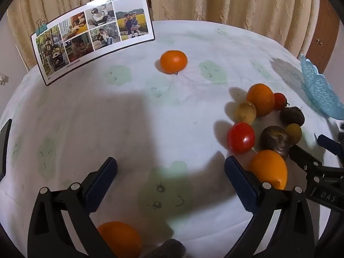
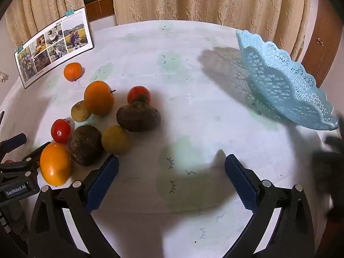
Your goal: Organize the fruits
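Observation:
A cluster of fruits lies on the white tablecloth: an orange fruit (image 2: 98, 97), a red tomato (image 2: 60, 131), a second red tomato (image 2: 138, 94), two dark brown fruits (image 2: 138, 117) (image 2: 85, 145), a yellow-green fruit (image 2: 115, 139) and an orange-yellow fruit (image 2: 55, 162). A lone orange (image 1: 173, 61) sits farther back. Another orange (image 1: 120, 238) lies under my left gripper. A light blue lace basket (image 2: 286, 81) is tilted up at the right. My left gripper (image 1: 171, 167) is open and empty, left of the cluster. My right gripper (image 2: 171, 165) is open and empty, right of the cluster.
A photo collage card (image 1: 92, 34) with teal binder clips stands at the back left. Beige curtains (image 2: 193, 0) hang behind the round table (image 2: 193, 118). A brown wooden door (image 2: 322, 40) is at the far right.

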`<state>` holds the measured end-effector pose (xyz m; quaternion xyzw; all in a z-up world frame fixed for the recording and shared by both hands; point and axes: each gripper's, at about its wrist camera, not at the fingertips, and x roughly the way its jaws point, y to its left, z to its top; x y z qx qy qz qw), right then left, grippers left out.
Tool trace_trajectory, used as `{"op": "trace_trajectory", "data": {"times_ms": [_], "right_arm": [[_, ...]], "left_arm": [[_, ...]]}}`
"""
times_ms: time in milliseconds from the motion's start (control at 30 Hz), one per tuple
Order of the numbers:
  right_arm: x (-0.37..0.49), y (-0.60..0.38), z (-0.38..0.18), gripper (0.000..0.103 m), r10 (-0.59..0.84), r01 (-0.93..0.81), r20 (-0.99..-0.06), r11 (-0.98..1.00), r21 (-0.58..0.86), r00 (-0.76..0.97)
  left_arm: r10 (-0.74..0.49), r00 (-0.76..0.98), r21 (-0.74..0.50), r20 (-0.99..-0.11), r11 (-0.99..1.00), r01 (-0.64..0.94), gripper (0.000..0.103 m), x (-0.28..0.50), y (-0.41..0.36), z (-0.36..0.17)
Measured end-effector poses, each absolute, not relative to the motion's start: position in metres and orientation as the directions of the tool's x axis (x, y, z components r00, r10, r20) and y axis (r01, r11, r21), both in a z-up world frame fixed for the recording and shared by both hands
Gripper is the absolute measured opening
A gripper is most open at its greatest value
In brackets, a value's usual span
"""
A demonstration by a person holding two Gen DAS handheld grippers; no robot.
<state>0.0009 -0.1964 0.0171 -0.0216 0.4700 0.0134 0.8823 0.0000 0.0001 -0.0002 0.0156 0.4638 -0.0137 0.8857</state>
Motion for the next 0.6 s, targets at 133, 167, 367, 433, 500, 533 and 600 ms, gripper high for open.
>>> {"op": "trace_trajectory", "data": {"times_ms": [133, 167, 367, 433, 500, 533, 600], "right_arm": [[0.001, -0.196, 0.017, 0.1, 0.004, -0.044, -0.831, 0.999, -0.025, 0.557], [0.001, -0.196, 0.017, 0.101, 0.004, -0.044, -0.831, 0.999, -0.025, 0.557], [0.001, -0.196, 0.018, 0.1, 0.004, -0.044, -0.83, 0.999, -0.025, 0.557], [0.001, -0.196, 0.017, 0.1, 0.003, -0.044, -0.83, 0.999, -0.025, 0.558], [0.001, -0.196, 0.017, 0.1, 0.003, -0.044, -0.83, 0.999, -0.025, 0.557], [0.001, -0.196, 0.017, 0.101, 0.003, -0.044, -0.83, 0.999, -0.026, 0.557], [0.001, -0.196, 0.017, 0.1, 0.004, -0.044, -0.83, 0.999, -0.025, 0.558]], "left_arm": [[-0.007, 0.591, 0.023, -0.807, 0.999, 0.043, 0.098, -0.009, -0.004, 0.002], [-0.023, 0.589, 0.007, -0.808, 0.999, 0.048, 0.098, -0.009, 0.0, 0.002], [-0.011, 0.587, 0.018, -0.81, 0.999, 0.043, 0.098, -0.004, 0.001, 0.0], [-0.011, 0.586, 0.017, -0.81, 0.999, 0.043, 0.098, -0.004, 0.002, 0.0], [-0.011, 0.587, 0.017, -0.81, 0.999, 0.043, 0.098, -0.005, 0.002, 0.0], [-0.011, 0.587, 0.018, -0.81, 0.999, 0.044, 0.098, -0.005, 0.001, 0.0], [-0.012, 0.587, 0.017, -0.81, 0.999, 0.044, 0.098, -0.005, 0.002, 0.0]]}}
